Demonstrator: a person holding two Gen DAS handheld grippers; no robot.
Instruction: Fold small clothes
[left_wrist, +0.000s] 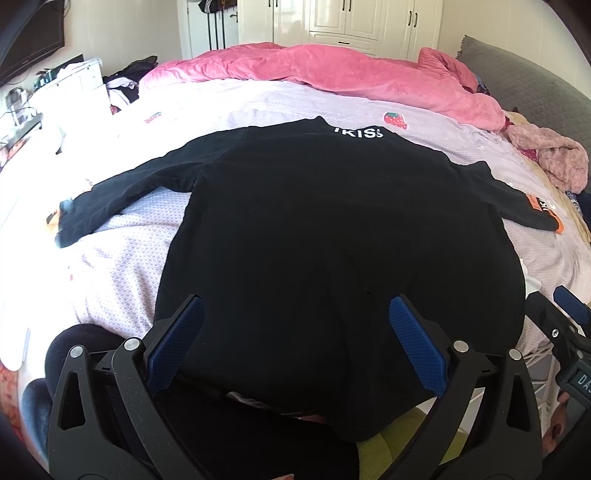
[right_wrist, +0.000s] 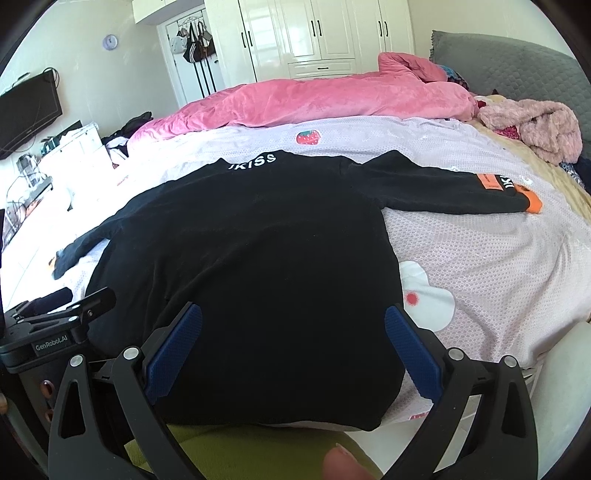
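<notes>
A small black long-sleeved top lies spread flat on the bed, back up, collar with white lettering at the far side and both sleeves out to the sides. It also shows in the right wrist view. Its right sleeve ends in an orange cuff patch. My left gripper is open, hovering over the hem near the bed's front edge. My right gripper is open and empty over the hem's right part. The right gripper's body shows at the left wrist view's edge.
The bed has a pale lilac sheet with strawberry prints. A pink duvet is bunched at the far side, and a fluffy pink garment lies at the far right by a grey headboard. White wardrobes stand behind; a cluttered desk is at the left.
</notes>
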